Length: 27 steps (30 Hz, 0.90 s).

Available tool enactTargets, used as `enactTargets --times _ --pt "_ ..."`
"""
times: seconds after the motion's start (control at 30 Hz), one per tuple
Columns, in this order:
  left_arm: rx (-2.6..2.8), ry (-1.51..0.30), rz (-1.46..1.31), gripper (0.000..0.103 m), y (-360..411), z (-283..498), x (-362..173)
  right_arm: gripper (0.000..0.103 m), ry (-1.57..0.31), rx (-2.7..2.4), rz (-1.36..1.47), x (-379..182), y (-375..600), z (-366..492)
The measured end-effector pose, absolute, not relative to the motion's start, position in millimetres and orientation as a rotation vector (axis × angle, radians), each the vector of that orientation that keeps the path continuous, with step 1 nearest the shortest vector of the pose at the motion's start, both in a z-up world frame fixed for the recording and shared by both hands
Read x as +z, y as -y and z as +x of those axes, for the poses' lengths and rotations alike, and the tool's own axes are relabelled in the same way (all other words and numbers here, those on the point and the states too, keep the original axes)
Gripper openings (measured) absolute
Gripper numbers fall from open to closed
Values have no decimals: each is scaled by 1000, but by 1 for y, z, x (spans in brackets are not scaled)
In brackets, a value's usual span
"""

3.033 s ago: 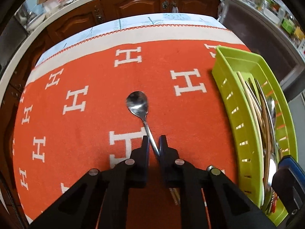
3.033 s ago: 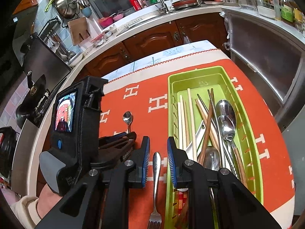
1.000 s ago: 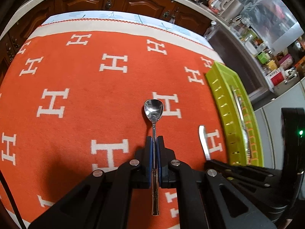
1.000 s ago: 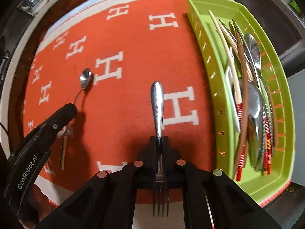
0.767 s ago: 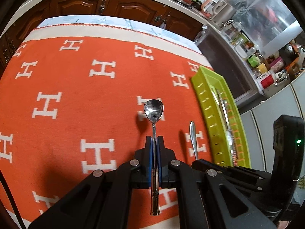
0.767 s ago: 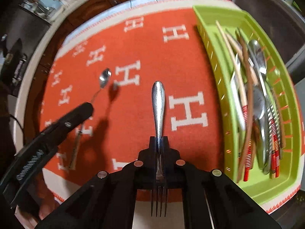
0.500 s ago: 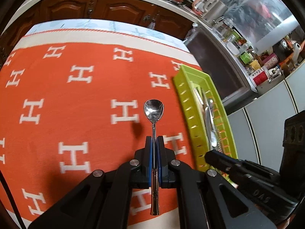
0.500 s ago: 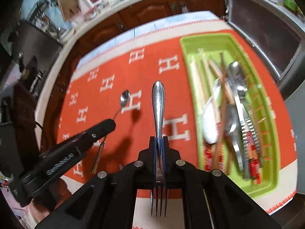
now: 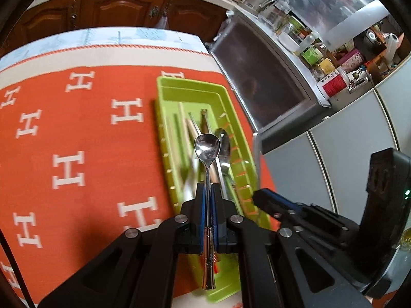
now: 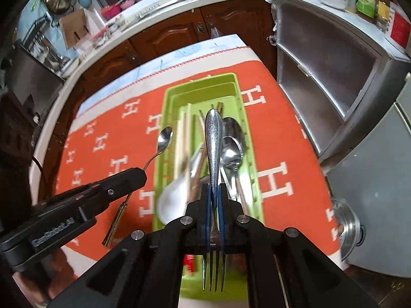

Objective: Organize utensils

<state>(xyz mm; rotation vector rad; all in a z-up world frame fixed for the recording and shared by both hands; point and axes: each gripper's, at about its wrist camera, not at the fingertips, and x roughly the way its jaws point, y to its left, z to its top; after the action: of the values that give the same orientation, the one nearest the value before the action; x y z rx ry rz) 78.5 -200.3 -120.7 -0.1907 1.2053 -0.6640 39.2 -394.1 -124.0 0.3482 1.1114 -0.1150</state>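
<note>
My left gripper [image 9: 208, 192] is shut on a steel spoon [image 9: 207, 151], bowl forward, held above the lime green utensil tray [image 9: 168, 88]. My right gripper [image 10: 214, 192] is shut on a steel fork [image 10: 213, 138], handle forward and tines toward the camera, also above the tray [image 10: 241, 102]. The tray holds chopsticks, spoons and a white ladle-like spoon [image 10: 172, 200]. In the right wrist view the left gripper [image 10: 138, 175] with its spoon [image 10: 164, 137] hangs at the tray's left side. The right gripper's fingers [image 9: 267, 197] show in the left wrist view at the tray's right side.
The tray lies on an orange cloth with white H marks [image 9: 69, 169] over a table. A steel cabinet [image 10: 334, 82] stands right of the table, wooden cupboards [image 10: 179, 33] behind it. A steel lid [image 10: 346, 225] sits by the cloth's right edge.
Both grippers have lifted their utensils off the cloth and moved right, from beside the tray to above it. Both stay shut.
</note>
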Motion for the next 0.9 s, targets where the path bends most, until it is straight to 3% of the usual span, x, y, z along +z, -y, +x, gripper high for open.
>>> enactTargets --times 0.23,0.37,0.5,0.57,0.7,0.9 --pt "-646 -1244 -182 4 224 84 -139 5 -1156 -89 324 -162 403 63" --pt "-642 -1228 -161 25 223 83 -134 9 -1152 -102 354 -175 404 74" --pt "-642 -1192 -135 32 212 81 -123 11 -1130 -94 354 -168 398 70" --pt "-634 -1174 -118 48 206 80 -118 11 -1122 -88 357 -164 395 69" --pt "-627 -1130 -73 53 191 75 -105 11 -1105 -72 349 -153 384 65" --pt "-610 -1043 -20 74 164 63 -80 11 -1071 -35 345 -133 365 51"
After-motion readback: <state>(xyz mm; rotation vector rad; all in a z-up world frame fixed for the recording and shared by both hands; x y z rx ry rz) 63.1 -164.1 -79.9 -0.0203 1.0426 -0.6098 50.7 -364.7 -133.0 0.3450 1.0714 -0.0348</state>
